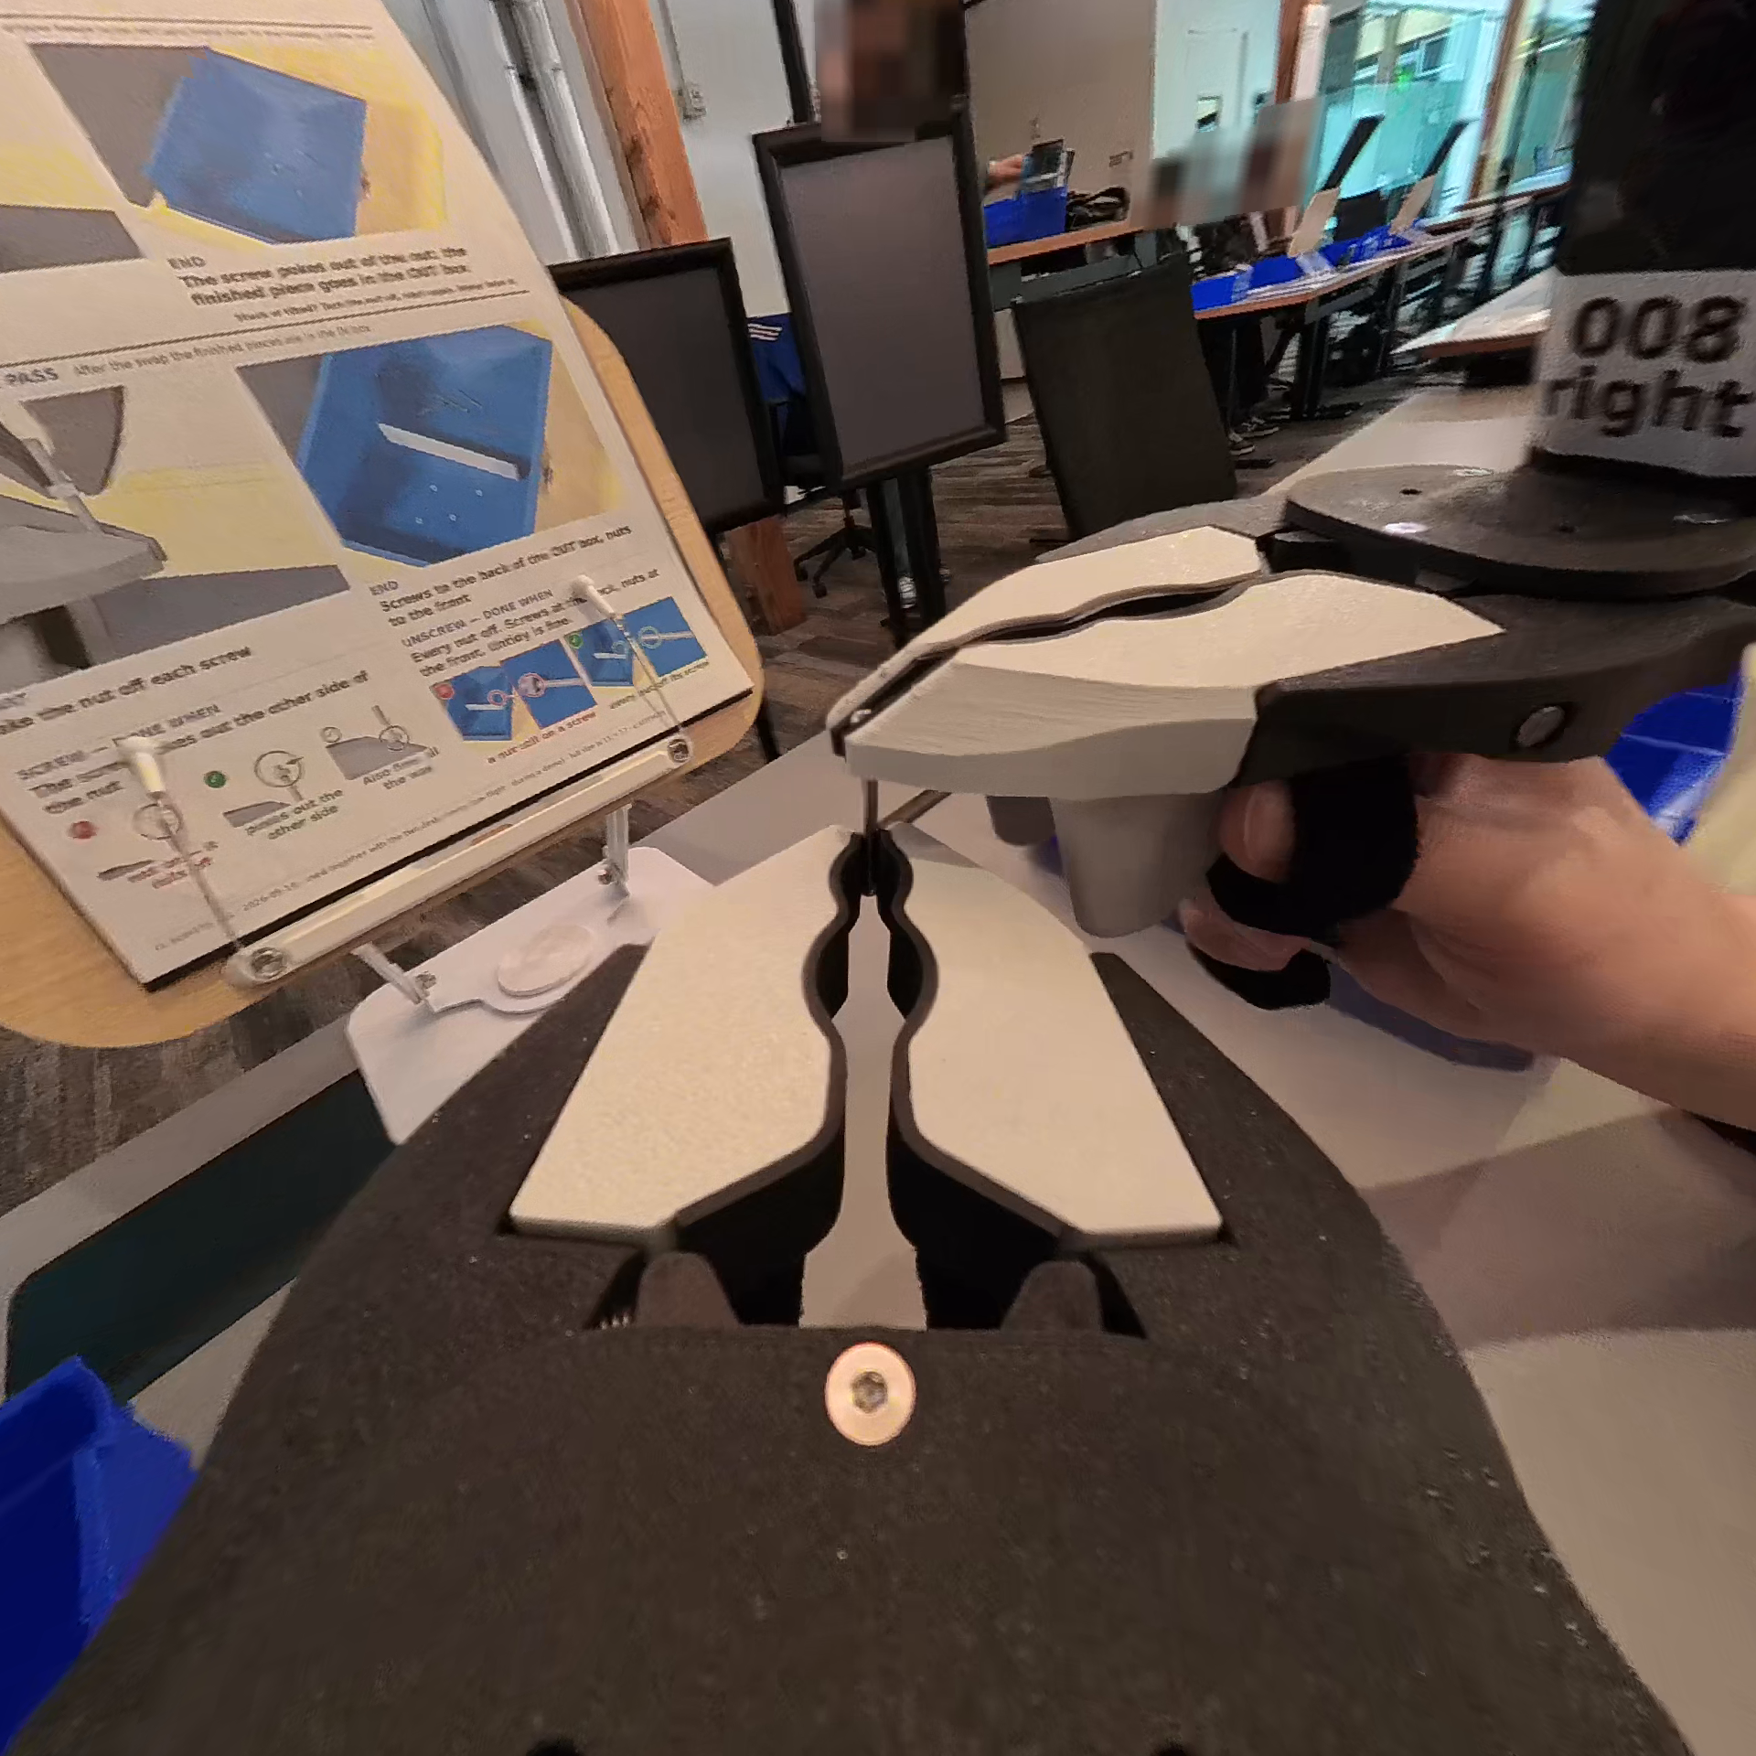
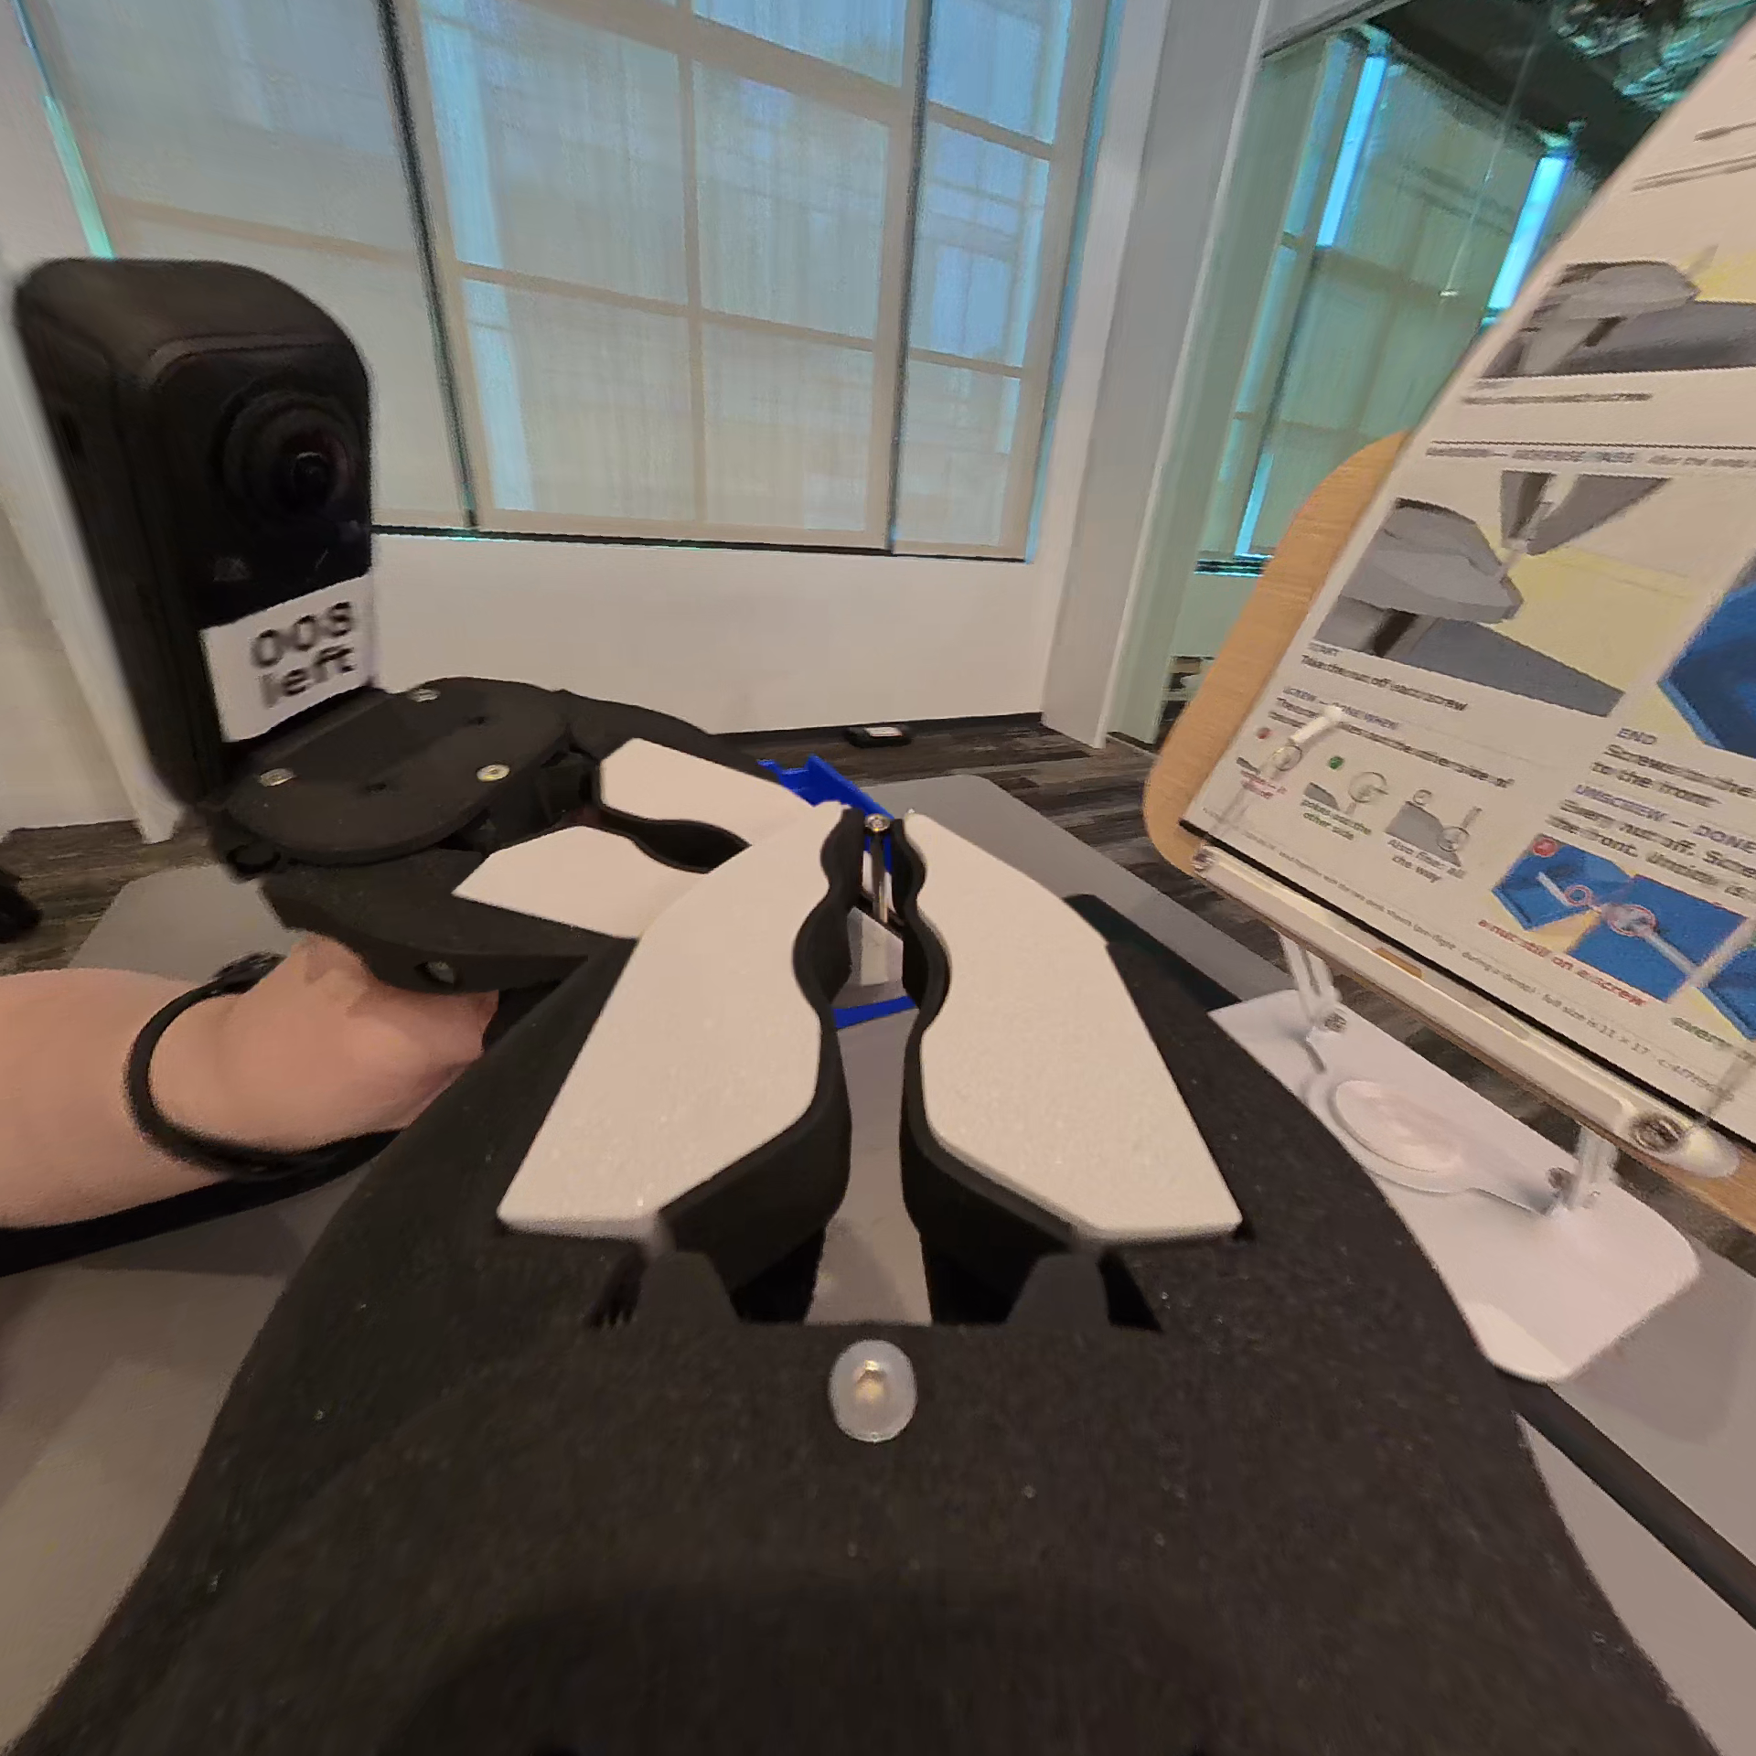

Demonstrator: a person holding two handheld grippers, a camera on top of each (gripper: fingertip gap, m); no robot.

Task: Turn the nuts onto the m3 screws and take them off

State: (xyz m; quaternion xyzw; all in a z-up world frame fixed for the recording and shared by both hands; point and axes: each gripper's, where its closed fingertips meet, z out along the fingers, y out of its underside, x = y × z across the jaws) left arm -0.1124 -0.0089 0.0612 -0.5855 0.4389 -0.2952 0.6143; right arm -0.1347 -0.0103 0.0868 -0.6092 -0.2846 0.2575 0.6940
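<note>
A thin m3 screw (image 1: 866,808) stands upright between the two grippers, above the grey table (image 1: 1425,1140). My right gripper (image 1: 849,734) comes in from the right, held by a hand, and is shut on the screw's top end. In the right wrist view the screw (image 2: 882,879) shows between the right gripper's tips (image 2: 879,836), head uppermost. My left gripper (image 1: 867,855) is shut on the screw's lower end from below. It also shows in the right wrist view (image 2: 665,836), passing under the right fingers. I cannot make out a nut.
An instruction board (image 1: 333,570) on a white stand (image 1: 532,979) stands at the left; in the right wrist view the board (image 2: 1520,760) is at the right. Blue bins sit at the lower left (image 1: 57,1520), behind the right hand (image 1: 1672,751), and beyond the grippers (image 2: 817,779). The tips of both grippers are at nearly the same place.
</note>
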